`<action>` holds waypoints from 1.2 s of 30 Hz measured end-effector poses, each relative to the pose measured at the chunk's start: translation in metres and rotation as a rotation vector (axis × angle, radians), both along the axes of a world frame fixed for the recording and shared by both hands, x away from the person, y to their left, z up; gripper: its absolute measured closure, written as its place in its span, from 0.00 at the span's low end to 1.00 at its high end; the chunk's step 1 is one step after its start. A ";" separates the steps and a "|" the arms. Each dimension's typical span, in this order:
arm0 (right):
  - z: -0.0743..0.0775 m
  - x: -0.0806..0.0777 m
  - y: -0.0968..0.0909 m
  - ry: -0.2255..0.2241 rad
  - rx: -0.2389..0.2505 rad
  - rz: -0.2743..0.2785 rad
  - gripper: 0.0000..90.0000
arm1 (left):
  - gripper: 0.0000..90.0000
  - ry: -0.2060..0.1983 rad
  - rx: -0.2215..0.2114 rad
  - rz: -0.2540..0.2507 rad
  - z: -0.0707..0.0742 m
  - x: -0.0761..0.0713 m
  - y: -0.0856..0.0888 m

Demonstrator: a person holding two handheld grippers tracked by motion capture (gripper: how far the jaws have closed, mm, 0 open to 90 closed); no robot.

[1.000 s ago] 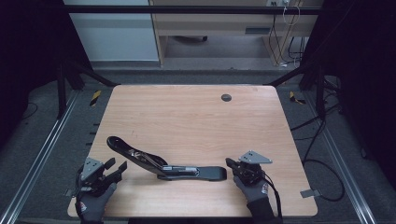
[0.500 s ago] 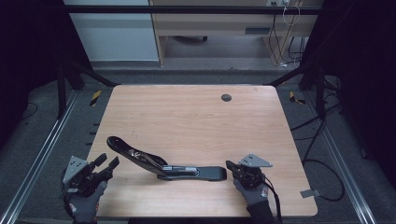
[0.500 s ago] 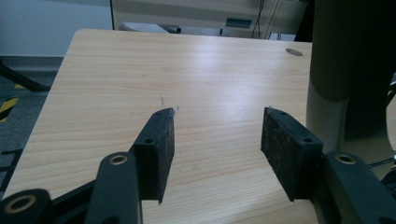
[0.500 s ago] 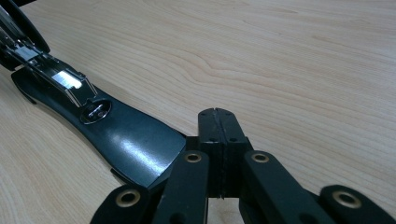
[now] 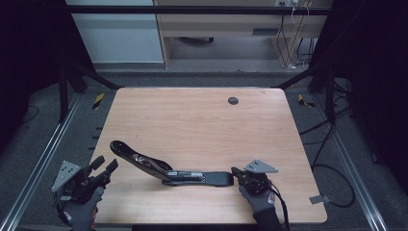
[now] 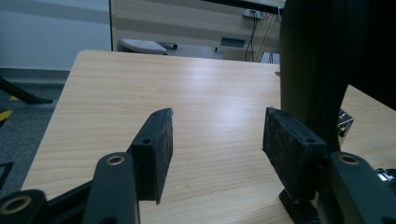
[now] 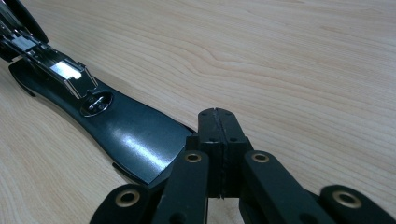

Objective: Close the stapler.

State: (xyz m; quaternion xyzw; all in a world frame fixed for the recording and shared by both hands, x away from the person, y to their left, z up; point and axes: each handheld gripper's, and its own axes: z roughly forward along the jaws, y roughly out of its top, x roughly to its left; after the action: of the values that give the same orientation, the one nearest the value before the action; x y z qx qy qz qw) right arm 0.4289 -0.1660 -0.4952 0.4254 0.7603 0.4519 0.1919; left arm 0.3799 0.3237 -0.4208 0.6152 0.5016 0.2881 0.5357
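Lying near the front edge of the table (image 5: pixel 269 120), a black stapler (image 5: pixel 166 168) is sitting opened out flat, top arm angling toward the L side. R gripper (image 5: pixel 239 174) is resting w/ jaws pressed together, empty, tips on the stapler's base end. L gripper (image 5: pixel 105 164) is hovering just off the table's front-L corner, well apart from the stapler; jaws have just been opening, now standing wide, nothing betw. them.

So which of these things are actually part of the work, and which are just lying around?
Part of the work:
- long black stapler, swung open on the table
- right hand-held gripper, jaws shut, at the stapler's base end
- left hand-held gripper, jaws open, nothing between them

Just lying about:
- round dark grommet in the table
- cables on the floor
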 end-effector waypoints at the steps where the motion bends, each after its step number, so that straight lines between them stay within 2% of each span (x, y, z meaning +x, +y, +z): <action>1: 0.000 0.000 0.000 -0.001 0.000 0.003 1.00 | 0.47 -0.004 0.000 0.001 0.001 -0.001 0.000; 16: -0.002 -0.003 0.007 0.005 -0.002 0.023 1.00 | 0.46 -0.057 -0.021 -0.019 0.014 -0.013 -0.007; 22: -0.002 -0.004 0.009 0.006 -0.002 0.025 1.00 | 0.45 -0.071 0.002 -0.021 0.014 -0.018 -0.016; 28: -0.002 -0.005 0.010 0.008 0.004 0.024 1.00 | 0.44 -0.071 0.001 -0.030 0.015 -0.021 -0.025; 36: -0.002 -0.006 0.014 0.015 0.005 0.031 1.00 | 0.44 -0.057 0.000 -0.041 0.015 -0.016 -0.034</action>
State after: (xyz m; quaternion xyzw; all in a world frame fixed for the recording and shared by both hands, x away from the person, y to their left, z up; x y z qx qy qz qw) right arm 0.4228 -0.1520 -0.4974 0.4173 0.7672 0.4533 0.1782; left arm 0.3634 0.2900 -0.4060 0.6170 0.4734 0.2943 0.5556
